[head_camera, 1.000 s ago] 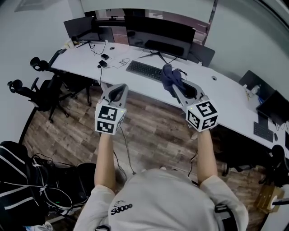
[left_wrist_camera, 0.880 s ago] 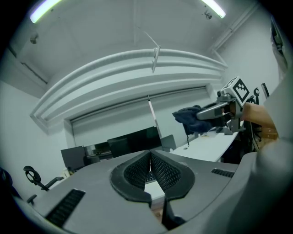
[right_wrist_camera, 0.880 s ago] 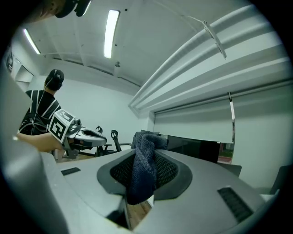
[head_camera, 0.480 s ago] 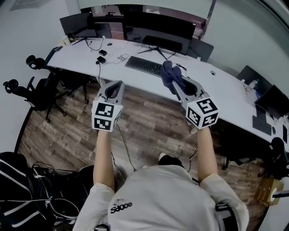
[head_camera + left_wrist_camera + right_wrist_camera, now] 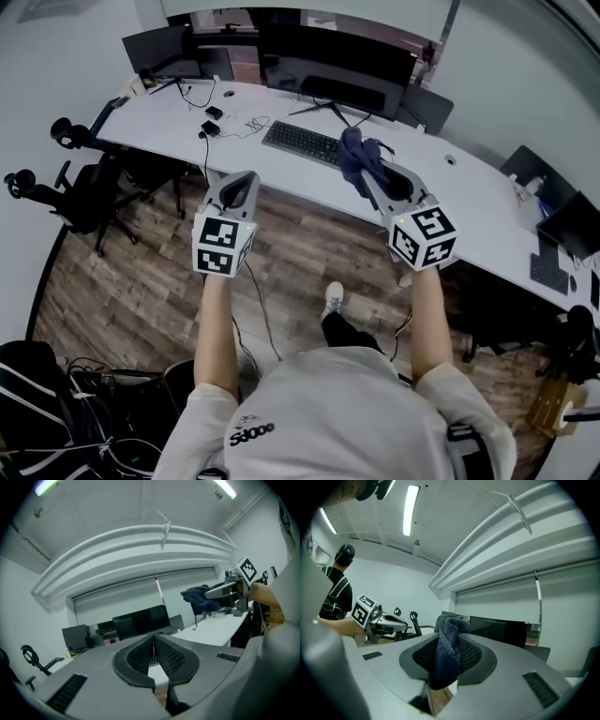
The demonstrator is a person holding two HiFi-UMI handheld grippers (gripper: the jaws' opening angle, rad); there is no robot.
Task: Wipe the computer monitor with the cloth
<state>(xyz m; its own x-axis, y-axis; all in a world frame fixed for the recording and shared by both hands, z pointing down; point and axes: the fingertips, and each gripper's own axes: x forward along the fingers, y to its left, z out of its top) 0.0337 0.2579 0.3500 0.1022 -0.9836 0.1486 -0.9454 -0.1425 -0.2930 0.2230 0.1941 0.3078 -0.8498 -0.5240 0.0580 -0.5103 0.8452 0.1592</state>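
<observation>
A wide black monitor [image 5: 333, 64] stands at the back of the long white desk [image 5: 469, 202]; it also shows as the monitor [image 5: 141, 620] in the left gripper view and the monitor [image 5: 501, 631] in the right gripper view. A dark blue cloth [image 5: 354, 153] is pinched in my right gripper [image 5: 366, 178], held in the air in front of the desk edge, short of the screen. In its own view the cloth [image 5: 447, 648] hangs out between the jaws of the right gripper [image 5: 447, 656]. My left gripper [image 5: 246, 178] hovers over the floor, shut on nothing; the left gripper [image 5: 153, 645] has its pads touching.
A black keyboard [image 5: 302, 142] lies before the monitor, with cables and adapters [image 5: 211, 122] to its left. A smaller monitor [image 5: 155, 47] stands at far left. Office chairs [image 5: 80, 192] sit left of me, bags and cables [image 5: 56, 412] on the wooden floor behind.
The person has stepped toward the desk; a shoe has come into view below the grippers. Both grippers stay level and keep their grip states.
</observation>
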